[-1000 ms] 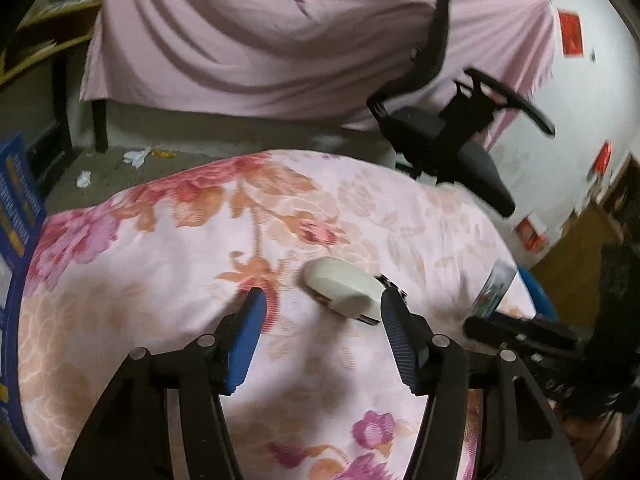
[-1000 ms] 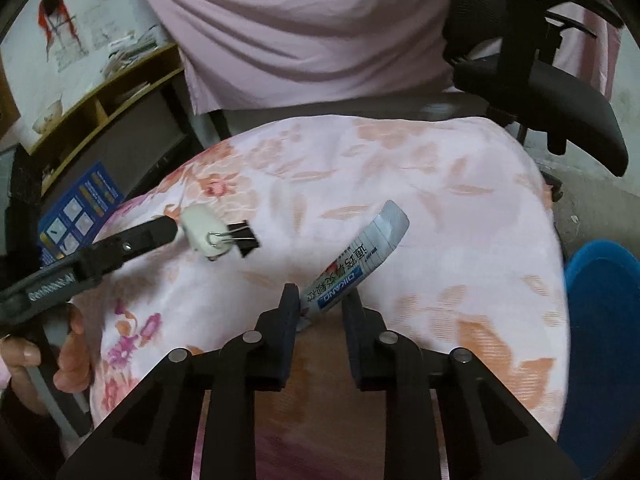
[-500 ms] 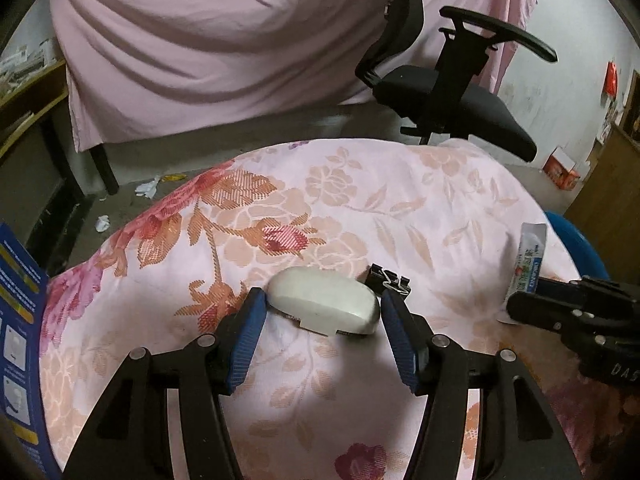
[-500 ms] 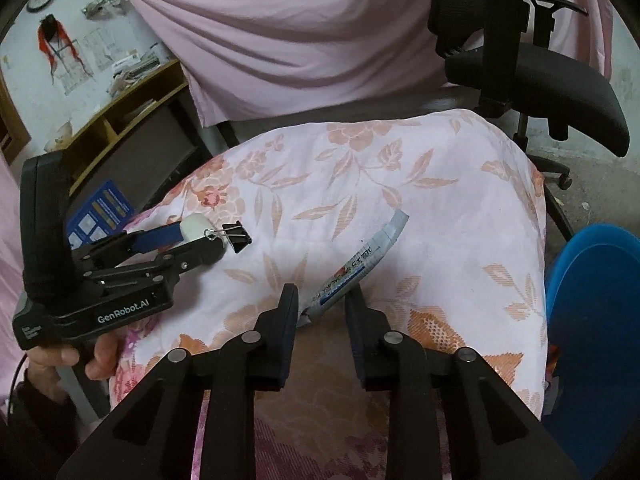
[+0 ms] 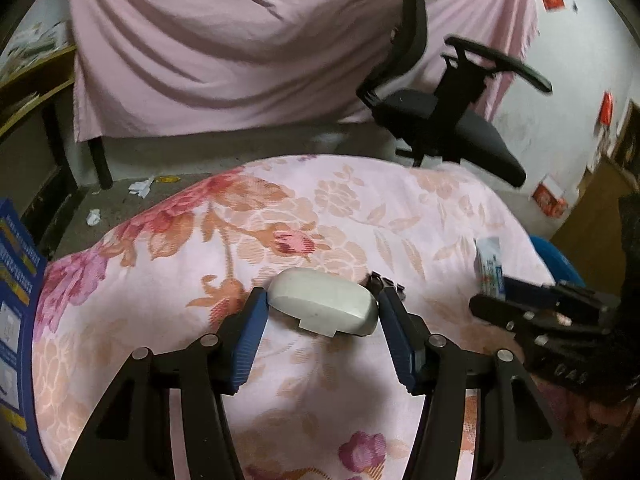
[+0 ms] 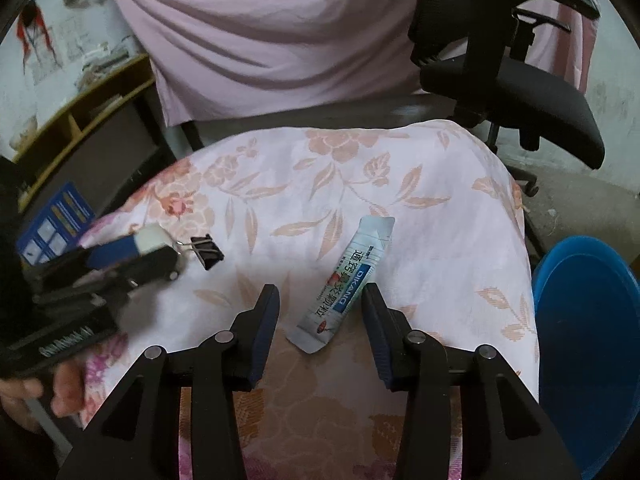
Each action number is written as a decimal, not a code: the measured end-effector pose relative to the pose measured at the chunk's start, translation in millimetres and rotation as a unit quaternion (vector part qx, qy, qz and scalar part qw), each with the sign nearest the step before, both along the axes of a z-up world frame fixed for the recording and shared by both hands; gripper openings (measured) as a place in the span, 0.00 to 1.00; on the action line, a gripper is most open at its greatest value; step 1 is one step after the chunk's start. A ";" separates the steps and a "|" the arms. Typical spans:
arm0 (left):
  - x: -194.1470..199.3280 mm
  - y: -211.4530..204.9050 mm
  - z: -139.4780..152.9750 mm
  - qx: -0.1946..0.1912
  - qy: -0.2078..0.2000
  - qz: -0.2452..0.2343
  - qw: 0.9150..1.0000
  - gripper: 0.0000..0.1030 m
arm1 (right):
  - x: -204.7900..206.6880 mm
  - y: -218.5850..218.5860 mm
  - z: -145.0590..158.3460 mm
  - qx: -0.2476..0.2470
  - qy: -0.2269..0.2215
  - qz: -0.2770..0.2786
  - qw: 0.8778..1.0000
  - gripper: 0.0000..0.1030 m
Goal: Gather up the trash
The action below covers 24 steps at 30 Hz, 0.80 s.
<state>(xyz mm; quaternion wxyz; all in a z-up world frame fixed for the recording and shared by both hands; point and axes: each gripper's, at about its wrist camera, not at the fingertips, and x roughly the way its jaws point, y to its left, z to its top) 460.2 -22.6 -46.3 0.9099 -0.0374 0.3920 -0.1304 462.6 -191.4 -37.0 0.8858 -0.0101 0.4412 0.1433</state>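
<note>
Floral-clothed worktop (image 6: 400,184). My right tongs (image 6: 320,312) have just been opening, the sachet (image 6: 348,284) lying loose between them; left tongs (image 5: 320,316) clamp the white lump (image 5: 324,306). Next, I'd re-grip the sachet for the blue bin (image 6: 588,320).

A floral cloth (image 6: 360,184) covers the table, pink and peach blooms across it. Behind the table hangs a big pink drape (image 5: 240,40), falling in folds. Right of the table stands a black office chair (image 6: 512,92), armrests up. Left of it, a wooden shelf unit (image 6: 80,120) against a pale wall (image 5: 580,60) with red paper squares, perhaps decorations. Grey floor (image 5: 120,200) beyond the table's far edge, with white scraps.
</note>
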 end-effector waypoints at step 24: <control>-38.7 27.1 29.0 -0.126 -0.089 0.045 0.987 0.49 | -11.7 -20.9 12.3 0.057 -0.044 -0.027 0.997 0.05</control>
